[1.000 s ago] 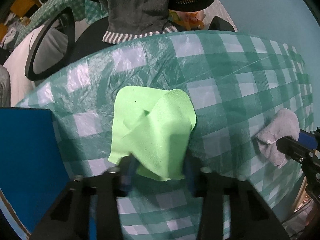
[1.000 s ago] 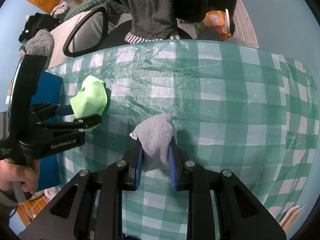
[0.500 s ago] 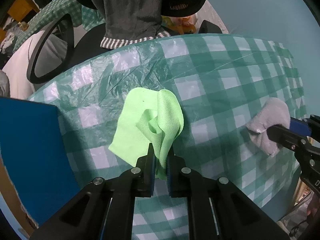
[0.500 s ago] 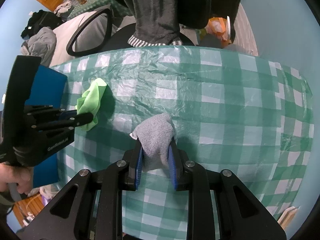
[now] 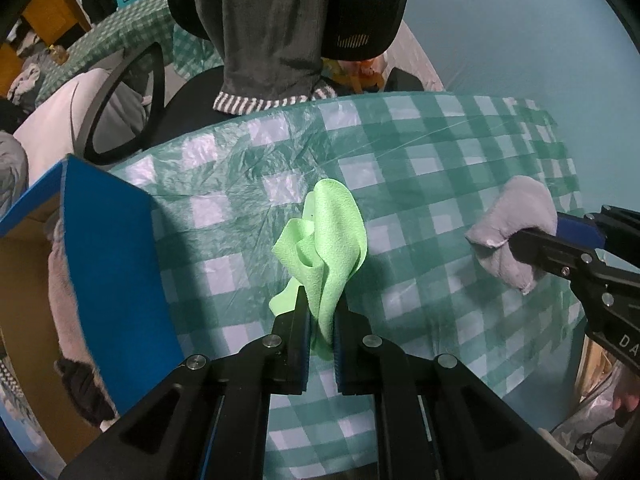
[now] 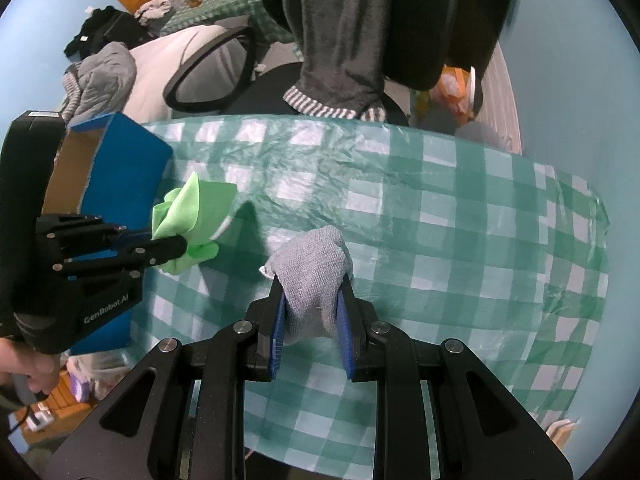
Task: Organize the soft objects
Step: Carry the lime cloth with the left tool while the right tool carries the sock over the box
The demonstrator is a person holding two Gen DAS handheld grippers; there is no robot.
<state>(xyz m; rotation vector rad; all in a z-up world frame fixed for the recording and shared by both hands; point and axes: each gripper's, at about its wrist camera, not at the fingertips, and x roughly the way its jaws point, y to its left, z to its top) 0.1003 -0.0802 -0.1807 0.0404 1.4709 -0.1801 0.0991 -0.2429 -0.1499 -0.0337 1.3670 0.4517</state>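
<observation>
Left wrist view: the left gripper (image 5: 322, 334) points down over a table covered in a green checked cloth (image 5: 440, 168). Its jaws are pressed together on a bright green cloth (image 5: 324, 240), which bunches up in folds beyond the fingertips. A blue box (image 5: 116, 256) stands at the left, just beside the cloth, with brown cardboard showing inside. At the right edge the right gripper (image 5: 516, 240) grips a grey cloth (image 5: 516, 216), well apart from the green one. A dark chair (image 5: 120, 100) with a garment draped over its back stands beyond the table.

Right wrist view: the right gripper (image 6: 312, 320) has its blue pads (image 6: 278, 320) set narrow, clamped on either side of the grey cloth (image 6: 312, 276), which bulges out above them. At the left, the left gripper (image 6: 180, 246), held by a hand (image 6: 28, 364), clasps the green cloth (image 6: 192, 208) right beside the blue box (image 6: 128, 160).
</observation>
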